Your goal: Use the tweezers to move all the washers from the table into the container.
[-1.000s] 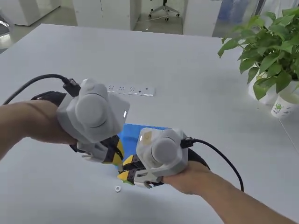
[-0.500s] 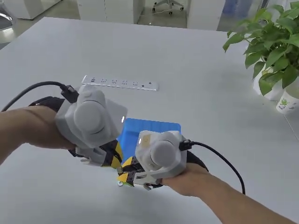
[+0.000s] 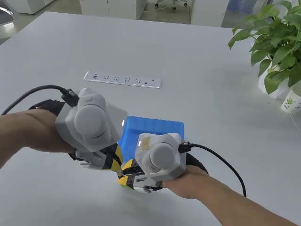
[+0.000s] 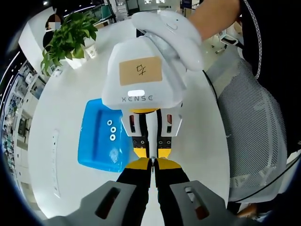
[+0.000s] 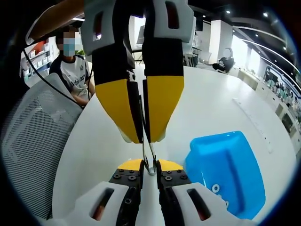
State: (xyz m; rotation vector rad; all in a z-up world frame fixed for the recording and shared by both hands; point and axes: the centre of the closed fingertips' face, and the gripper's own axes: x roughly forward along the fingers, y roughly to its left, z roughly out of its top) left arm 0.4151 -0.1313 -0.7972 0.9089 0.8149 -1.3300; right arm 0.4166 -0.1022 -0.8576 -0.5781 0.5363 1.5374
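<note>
The left tool (image 4: 153, 165) and the right tool (image 5: 149, 167) meet nose to nose, each pressed together on the thin metal tweezers (image 5: 144, 155) between them. Just beside them on the bench (image 3: 211, 84) sits the blue container (image 4: 96, 141), with a few washers (image 4: 109, 123) lying inside. I cannot make out any left on the bench. Washers are likely light, hard and slippery, so the tweezers should probably pinch one across its rim.

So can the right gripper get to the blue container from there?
Probably yes. The blue container sits open-topped right beside the right gripper, with only bare table between. But it and the left gripper both pinch the tweezers, so that grip may need sorting first.
</note>
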